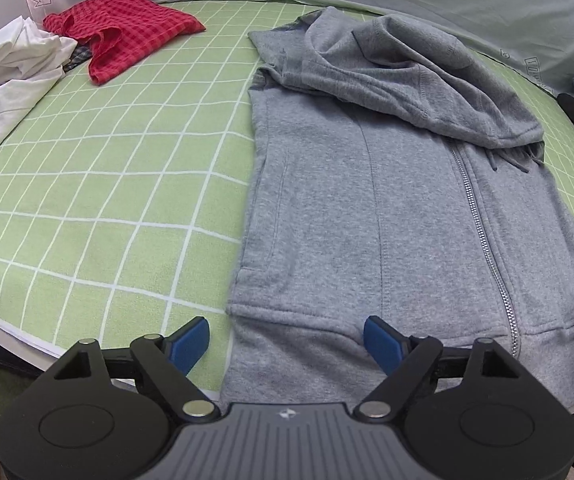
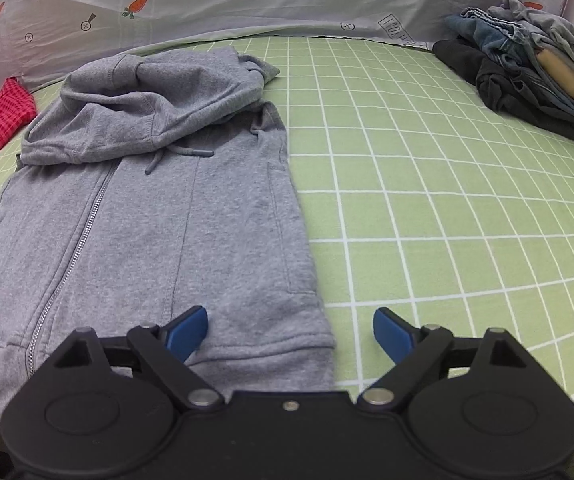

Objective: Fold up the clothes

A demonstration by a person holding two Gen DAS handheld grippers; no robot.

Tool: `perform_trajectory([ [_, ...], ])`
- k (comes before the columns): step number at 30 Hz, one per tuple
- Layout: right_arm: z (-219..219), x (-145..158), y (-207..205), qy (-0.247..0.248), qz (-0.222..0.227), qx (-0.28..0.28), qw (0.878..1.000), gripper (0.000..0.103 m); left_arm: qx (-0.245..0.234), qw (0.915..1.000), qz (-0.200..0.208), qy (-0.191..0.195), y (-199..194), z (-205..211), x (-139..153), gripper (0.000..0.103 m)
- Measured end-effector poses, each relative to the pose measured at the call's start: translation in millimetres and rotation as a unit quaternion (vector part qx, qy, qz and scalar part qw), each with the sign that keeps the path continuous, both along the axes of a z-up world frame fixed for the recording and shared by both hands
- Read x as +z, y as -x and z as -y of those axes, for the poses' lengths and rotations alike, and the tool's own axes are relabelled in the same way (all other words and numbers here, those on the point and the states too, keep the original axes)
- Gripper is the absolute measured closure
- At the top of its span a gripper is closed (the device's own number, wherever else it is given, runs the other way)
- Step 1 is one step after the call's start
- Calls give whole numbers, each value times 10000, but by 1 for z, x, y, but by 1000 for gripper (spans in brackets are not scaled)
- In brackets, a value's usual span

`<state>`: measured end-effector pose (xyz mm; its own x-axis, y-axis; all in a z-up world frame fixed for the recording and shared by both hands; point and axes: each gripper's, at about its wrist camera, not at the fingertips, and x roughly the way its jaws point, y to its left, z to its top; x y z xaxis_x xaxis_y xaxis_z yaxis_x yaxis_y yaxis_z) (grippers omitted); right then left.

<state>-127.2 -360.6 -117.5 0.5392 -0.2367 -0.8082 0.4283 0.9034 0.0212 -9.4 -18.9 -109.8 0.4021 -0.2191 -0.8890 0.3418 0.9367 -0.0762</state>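
Hoodie (image 1: 387,220) flat ahead of both tongs; left tongs (image 1: 287,340) apart, straddling its hem corner; right tongs (image 2: 290,334) apart, likewise; nothing gripped.

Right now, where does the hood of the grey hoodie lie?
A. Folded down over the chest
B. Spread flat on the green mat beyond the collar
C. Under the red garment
A: the hood is folded down over the upper front of the grey hoodie, covering the zipper's top.
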Motion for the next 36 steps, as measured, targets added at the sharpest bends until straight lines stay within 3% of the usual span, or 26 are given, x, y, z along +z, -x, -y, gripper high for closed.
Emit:
perform_trajectory([
  [2, -2, 1, 2, -71, 11, 79, 9999, 20, 2, 10000, 10, 89, 2, -1, 0, 31],
  [4, -3, 1, 2, -173, 62, 155, 9997, 33, -4, 9999, 38, 157, 3, -1, 1, 36],
  [6, -4, 1, 3, -275, 115, 232, 9993, 38, -39, 9997, 37, 259, 4, -1, 1, 52],
  [8, -5, 1, 3, -377, 167, 309, 9987, 59, -113, 9991, -20, 413, 3, 1, 2, 68],
  [9, -6, 2, 2, -392, 197, 364, 9984, 82, -151, 9987, -55, 491, 2, 2, 2, 77],
  [10, -8, 4, 1, -405, 227, 419, 9980, 85, -195, 9986, -42, 483, 2, 4, 3, 78],
  [14, -11, 14, -2, -397, 456, 574, 9965, 86, -338, 9985, 126, 403, 1, 13, 10, 82],
  [20, -9, 46, -17, -257, 1057, 704, 9916, 87, -369, 9942, 565, 833, -17, 21, 45, 83],
  [31, 26, 116, -105, -105, 2167, 501, 9749, 87, -130, 9730, 1536, 1718, -104, 52, 129, 84],
  [34, 38, 119, -131, -88, 2236, 409, 9738, 87, -49, 9723, 1635, 1669, -130, 62, 132, 84],
  [36, 44, 112, -147, -91, 2165, 339, 9756, 87, 110, 9749, 1494, 1650, -150, 67, 122, 83],
])
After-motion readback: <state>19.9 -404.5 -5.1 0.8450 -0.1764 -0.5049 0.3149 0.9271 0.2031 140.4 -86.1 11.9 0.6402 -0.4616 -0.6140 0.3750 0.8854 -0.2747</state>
